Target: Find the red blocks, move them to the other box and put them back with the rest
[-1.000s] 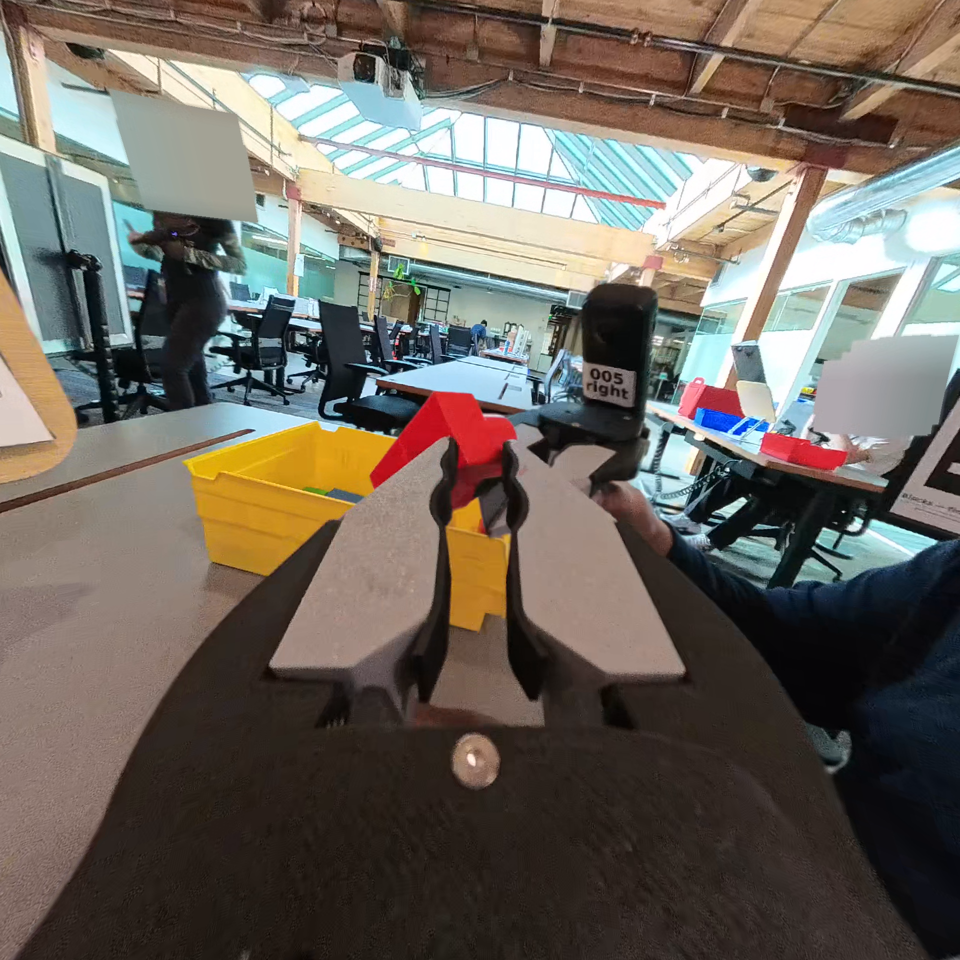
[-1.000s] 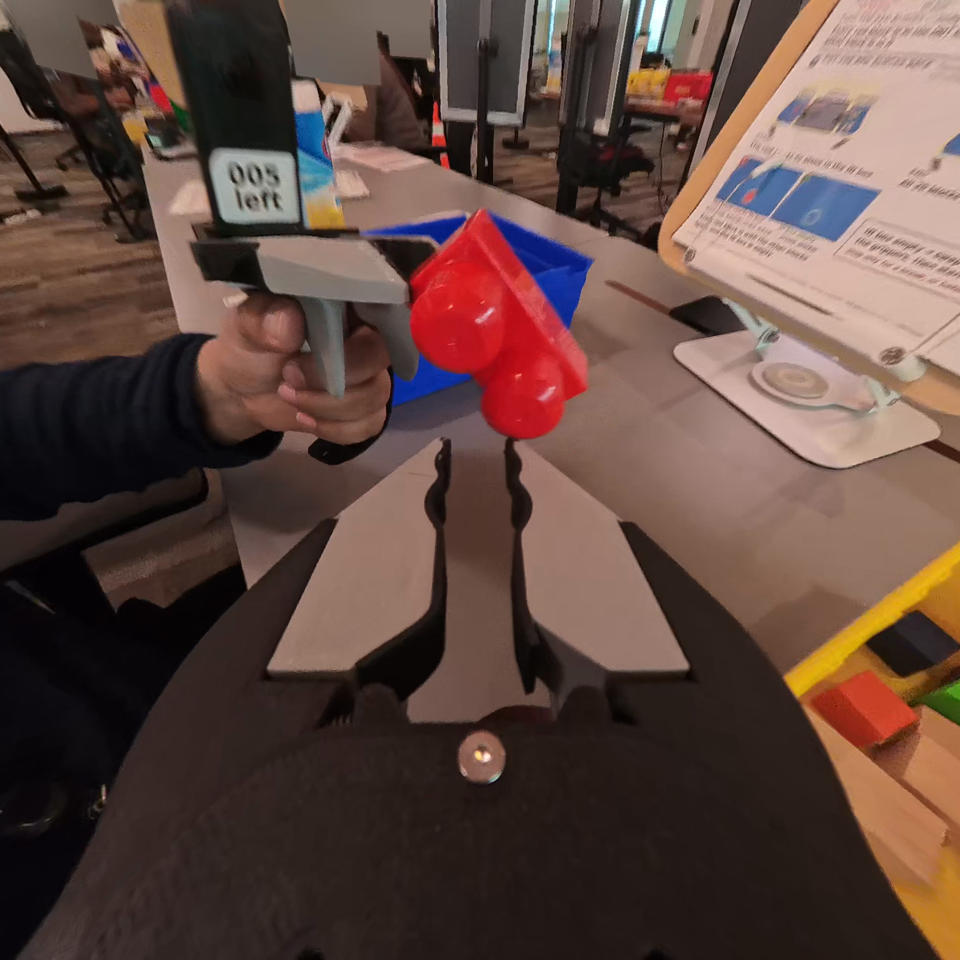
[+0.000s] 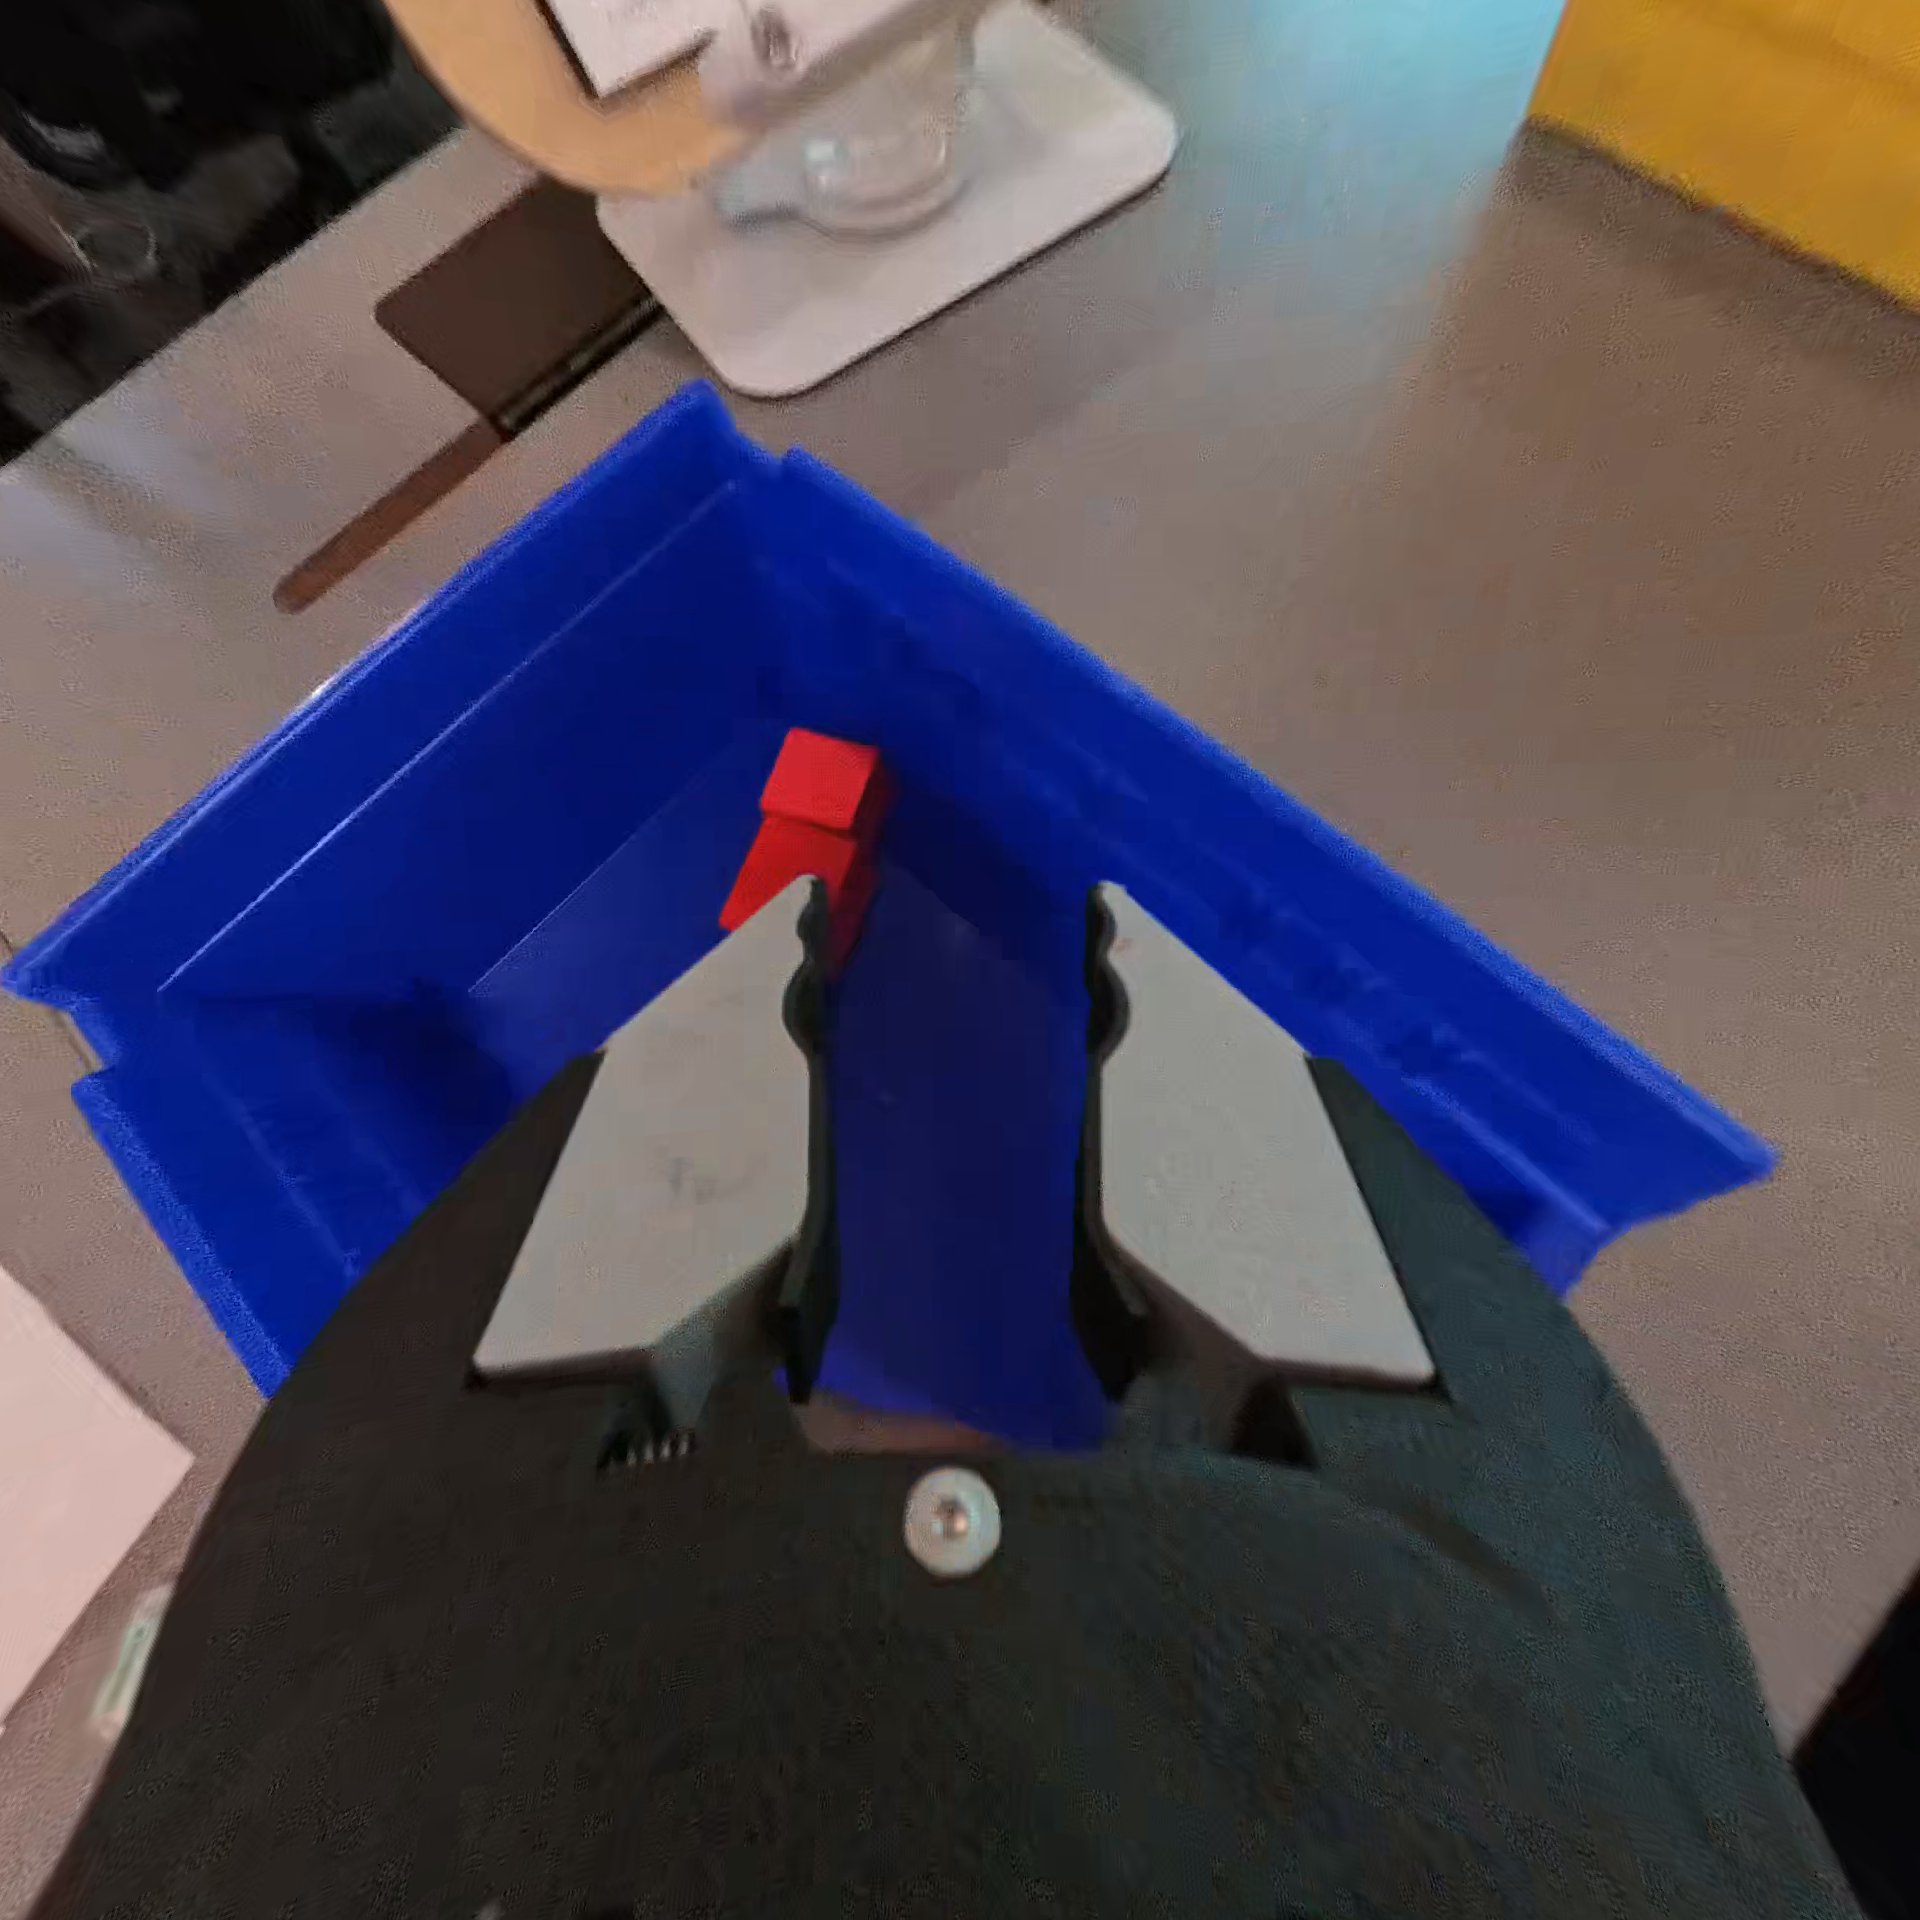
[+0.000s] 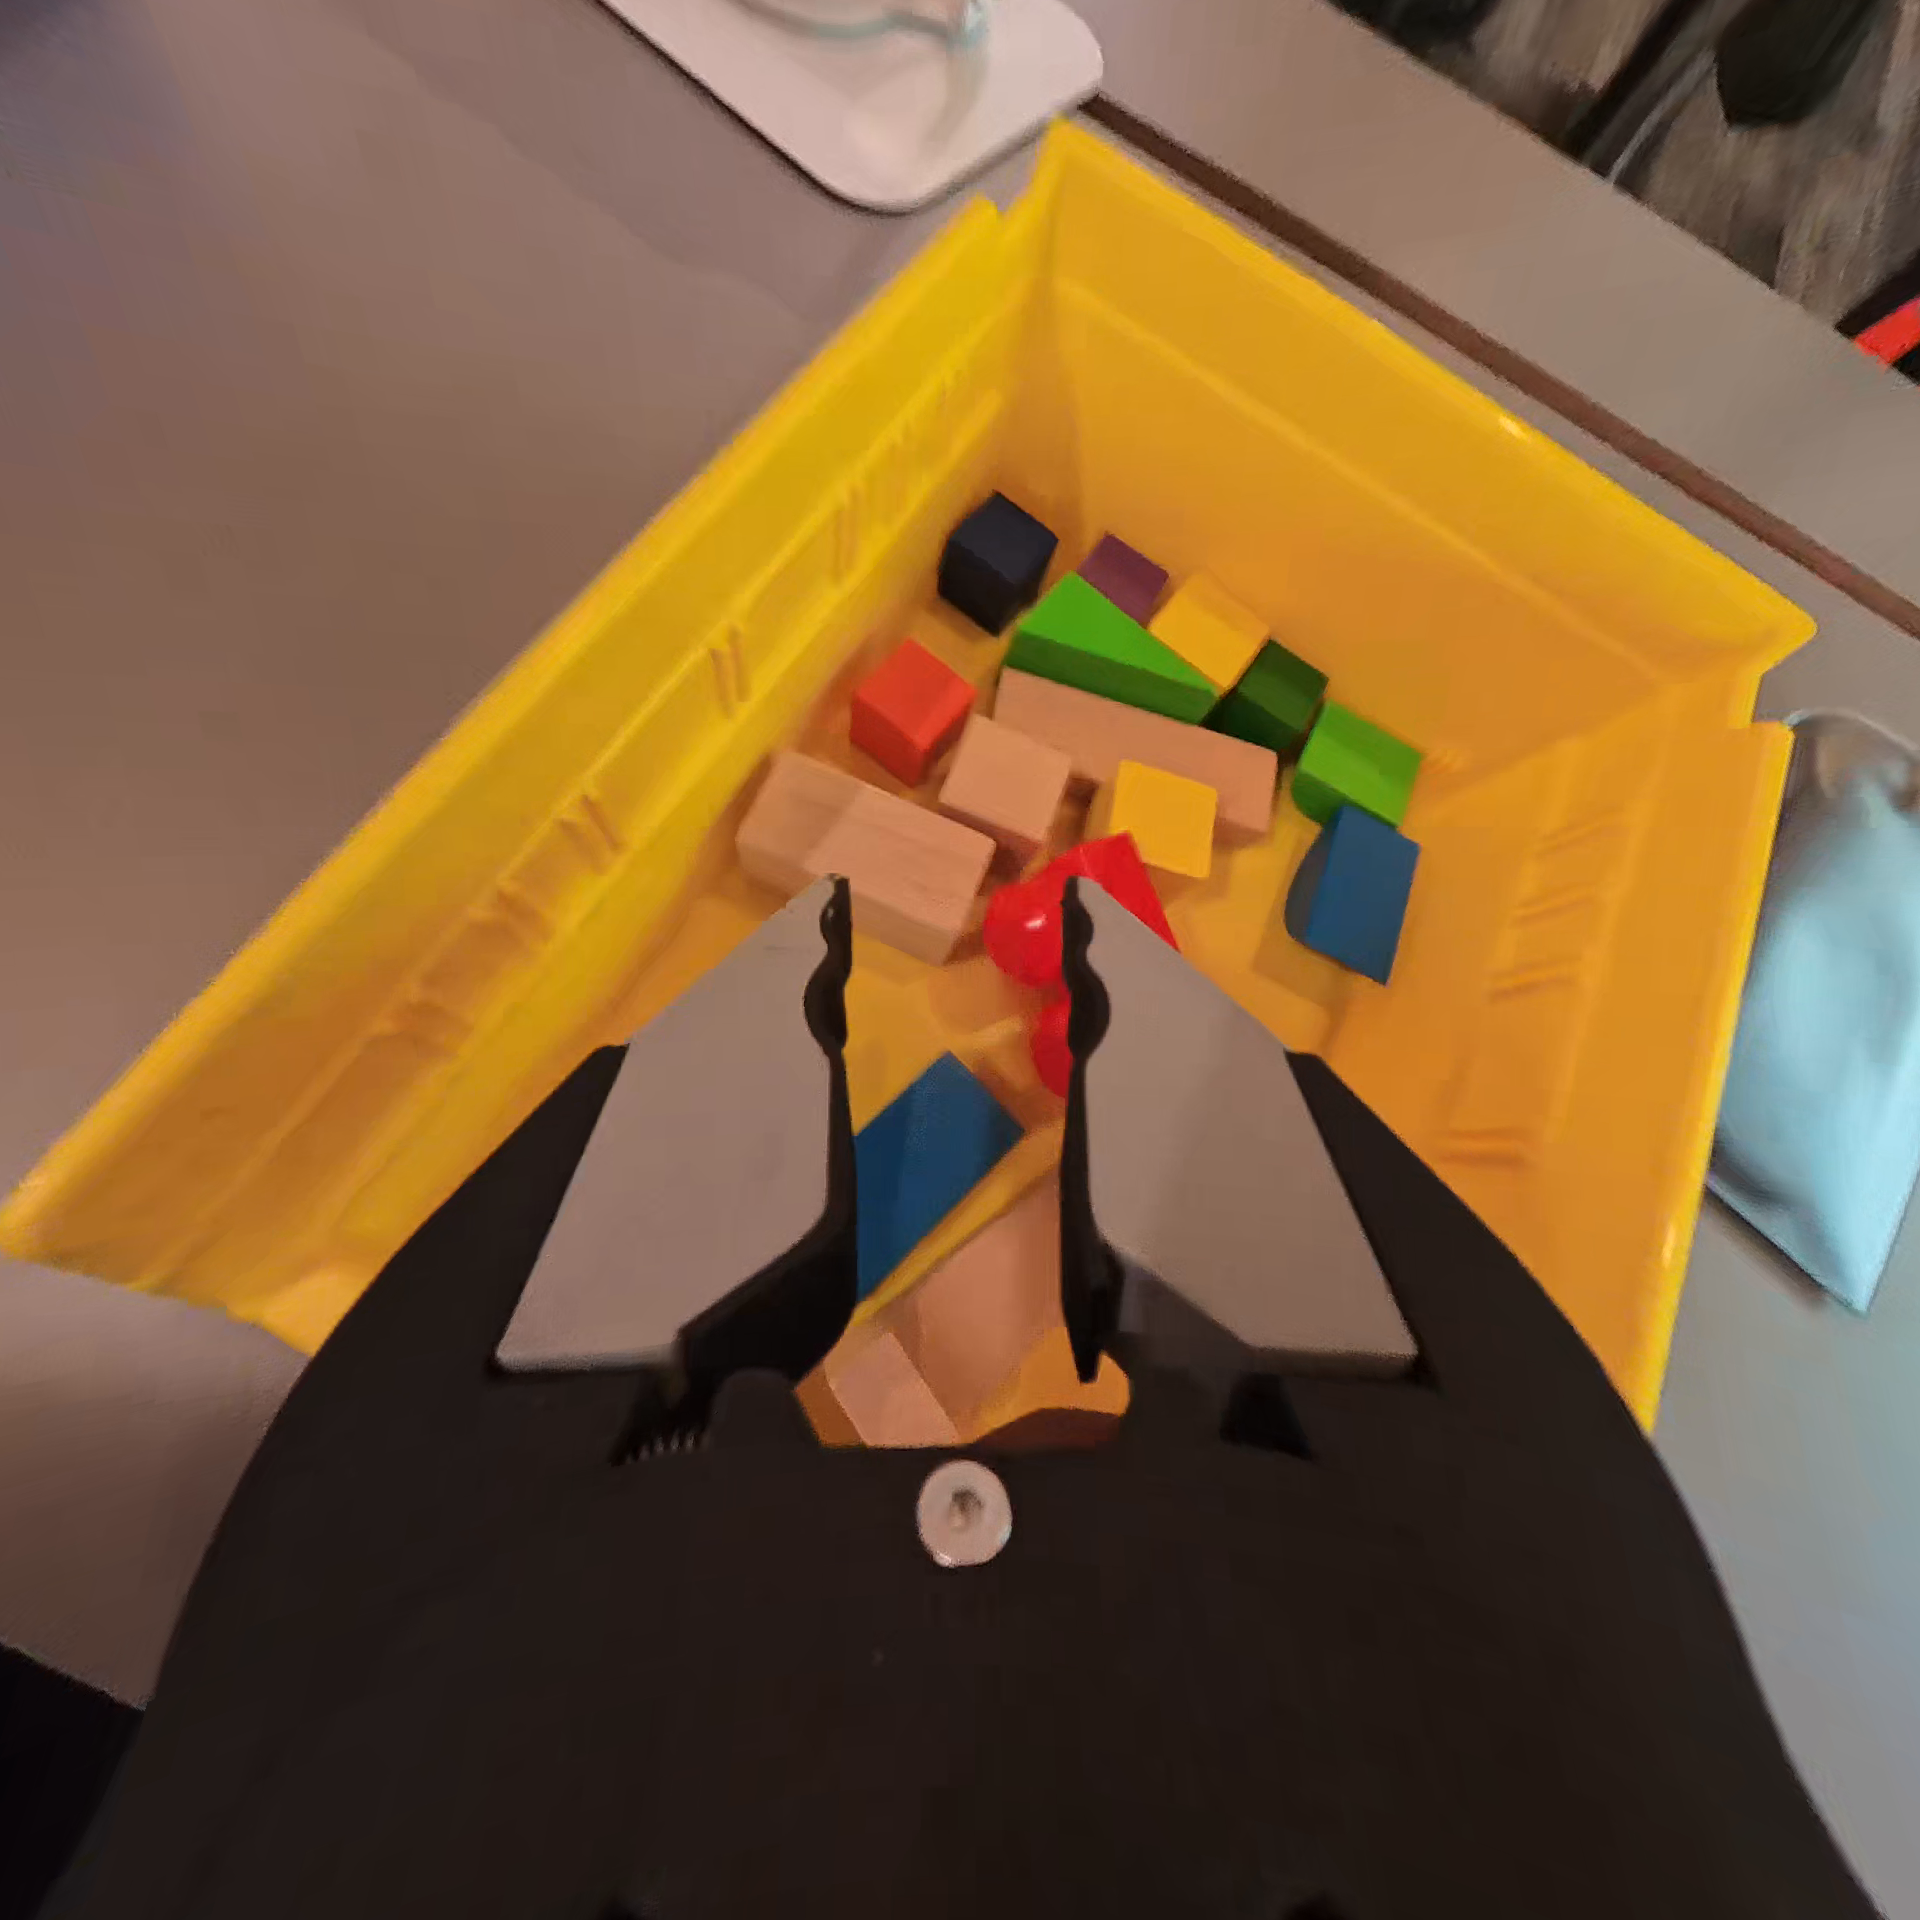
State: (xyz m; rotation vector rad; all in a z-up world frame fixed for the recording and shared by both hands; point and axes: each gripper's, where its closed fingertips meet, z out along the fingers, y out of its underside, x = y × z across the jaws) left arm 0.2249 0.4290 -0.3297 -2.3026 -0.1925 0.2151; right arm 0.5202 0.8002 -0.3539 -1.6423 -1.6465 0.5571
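In the left wrist view, my left gripper [image 3: 956, 888] hangs open and empty over the blue box [image 3: 1247, 810]. A red block [image 3: 821, 795] leans in the box's far corner, just beyond my left fingertip [image 3: 800, 914] and not touching the other one. In the right wrist view, my right gripper [image 4: 953, 883] is open over the yellow box [image 4: 623, 831]. A red piece with round knobs [image 4: 1018, 935] lies on the box floor, partly hidden behind my right fingertip [image 4: 1081, 935]. The pads do not press on it.
The yellow box holds several blocks: plain wood, green, blue, yellow, purple and an orange-red cube [image 4: 909, 707]. A white stand base [image 3: 883, 239] sits between the boxes. A light blue cloth bag [image 4: 1829, 987] lies right of the yellow box. A corner of the yellow box [image 3: 1745, 135] shows in the left view.
Earlier my left gripper held the red knobbed piece up in front of the right gripper. Both grippers have opened and tilted down over the boxes. The red piece now lies in the yellow box.
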